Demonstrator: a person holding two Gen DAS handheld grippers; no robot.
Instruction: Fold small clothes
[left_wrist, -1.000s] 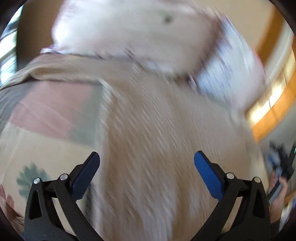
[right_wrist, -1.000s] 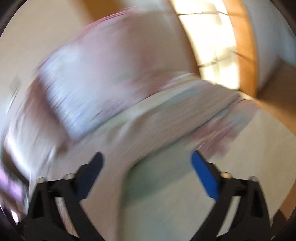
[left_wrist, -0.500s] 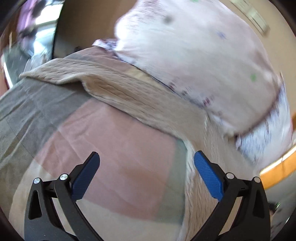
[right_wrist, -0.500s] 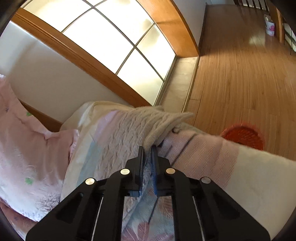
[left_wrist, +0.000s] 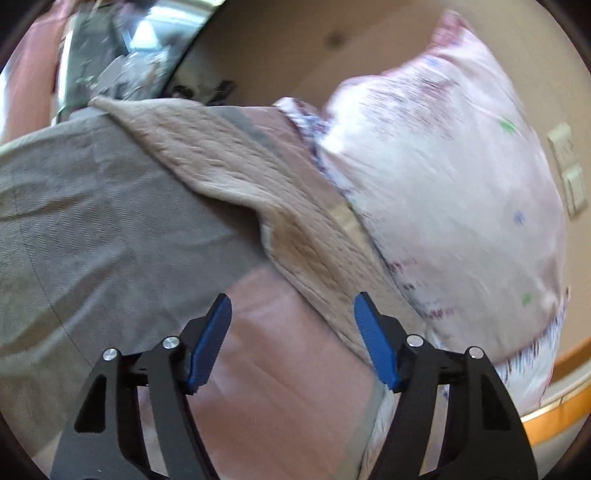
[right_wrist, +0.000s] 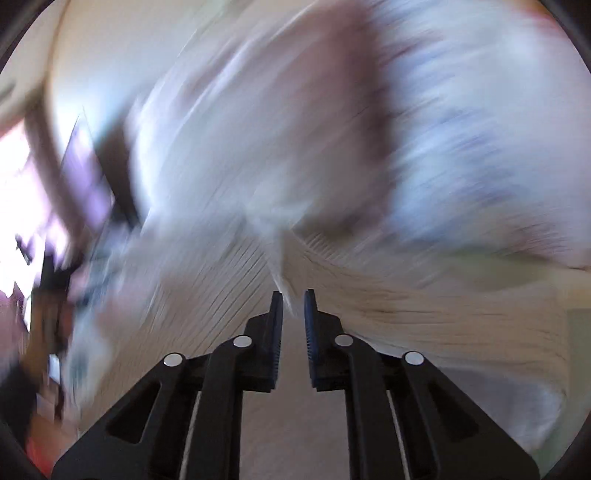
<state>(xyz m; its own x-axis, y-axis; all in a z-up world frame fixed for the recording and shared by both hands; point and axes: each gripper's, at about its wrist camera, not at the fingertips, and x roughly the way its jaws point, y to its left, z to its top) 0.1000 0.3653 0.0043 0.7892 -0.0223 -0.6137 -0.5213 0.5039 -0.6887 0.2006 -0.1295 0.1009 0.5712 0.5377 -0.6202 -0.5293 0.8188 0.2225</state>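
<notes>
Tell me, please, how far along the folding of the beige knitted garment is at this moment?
Early stage. Done: the beige knitted garment lies on the patchwork bedspread beside the pink pillow, one edge flipped over. In hand: the right gripper is nearly closed on a ridge of the knit, in a heavily blurred view. The left gripper is open above the garment's edge, holding nothing. Left: a neat fold is not yet visible.

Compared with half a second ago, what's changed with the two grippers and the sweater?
The right gripper swung hard, its view now blurred, fingers still pinching the beige sweater. The left gripper narrowed its opening and edged toward the sweater's hem. It stays open, holding nothing; the pillow stays put.
</notes>
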